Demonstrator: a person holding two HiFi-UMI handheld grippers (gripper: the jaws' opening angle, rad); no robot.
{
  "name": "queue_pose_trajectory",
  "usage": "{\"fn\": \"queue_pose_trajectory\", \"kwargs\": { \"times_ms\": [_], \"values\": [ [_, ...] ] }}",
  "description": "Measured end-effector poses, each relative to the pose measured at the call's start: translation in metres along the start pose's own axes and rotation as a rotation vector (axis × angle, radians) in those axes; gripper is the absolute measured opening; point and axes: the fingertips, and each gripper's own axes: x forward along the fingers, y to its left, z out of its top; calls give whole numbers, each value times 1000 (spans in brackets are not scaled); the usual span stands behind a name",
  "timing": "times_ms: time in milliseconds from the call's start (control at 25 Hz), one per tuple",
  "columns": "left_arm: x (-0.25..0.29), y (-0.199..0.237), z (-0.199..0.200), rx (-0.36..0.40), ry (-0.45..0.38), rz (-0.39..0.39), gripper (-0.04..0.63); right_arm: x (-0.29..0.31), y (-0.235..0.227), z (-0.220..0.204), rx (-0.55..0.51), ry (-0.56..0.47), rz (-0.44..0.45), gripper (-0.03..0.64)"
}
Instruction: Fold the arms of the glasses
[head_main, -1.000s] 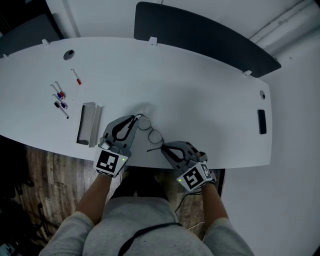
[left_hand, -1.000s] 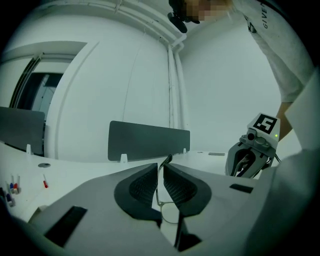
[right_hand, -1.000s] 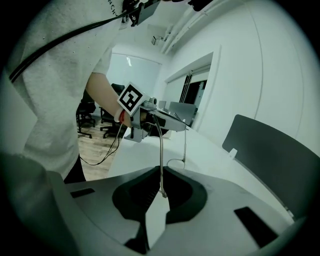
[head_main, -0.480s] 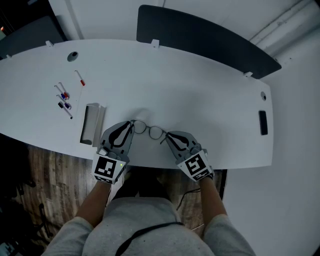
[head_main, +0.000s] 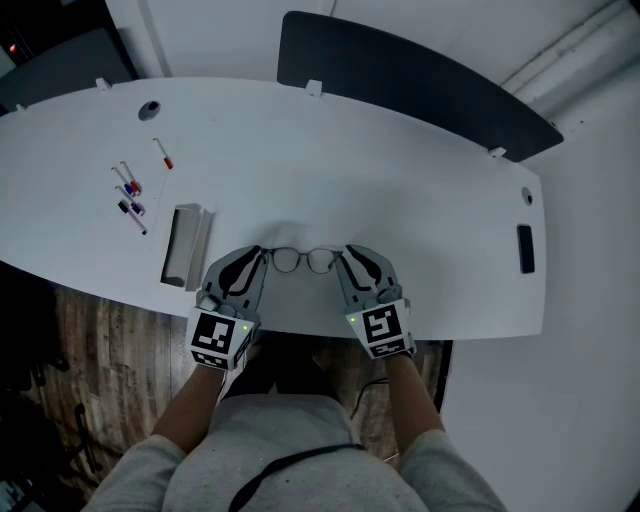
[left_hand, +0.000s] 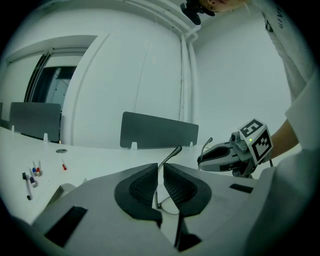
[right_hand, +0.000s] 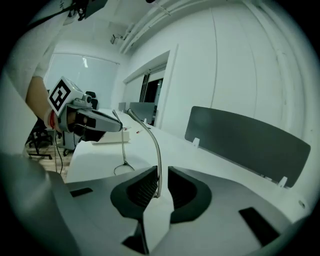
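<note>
The glasses (head_main: 305, 260) are sitting close to the near edge of the white table (head_main: 430, 190), stretched between the two grippers, with both lenses showing side by side in the head view. The left gripper (head_main: 262, 254) is holding one end of the frame: in the left gripper view its jaws are standing very narrow, and the thin arm of the glasses is passing between the ribbed pads and rising away past them, with a lens rim showing just below. The right gripper (head_main: 348, 254) is meeting the other end. Its jaws have just been opening, and the second arm is standing between them, leaning on one pad only, while a clear gap is showing to the other pad, so there is no squeezing on this side. Both arms are pointing away from the person, not folded. Whether the lenses are touching the table I cannot tell. Further left, well apart from the glasses, a grey tray (head_main: 180, 248) is lying, and beyond it some markers (head_main: 128, 190). A dark panel (head_main: 420, 90) is standing along the far edge.
</note>
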Motion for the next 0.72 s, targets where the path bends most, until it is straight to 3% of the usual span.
{"fn": "queue_pose_trajectory", "kwargs": {
  "times_ms": [360, 720],
  "values": [
    [3, -12, -1, 0, 10, -32, 44, 10, 14, 1, -252, 55, -23, 31],
    [6, -13, 1, 5, -1, -46, 46, 35, 46, -12, -497, 159, 71, 28]
  ]
}}
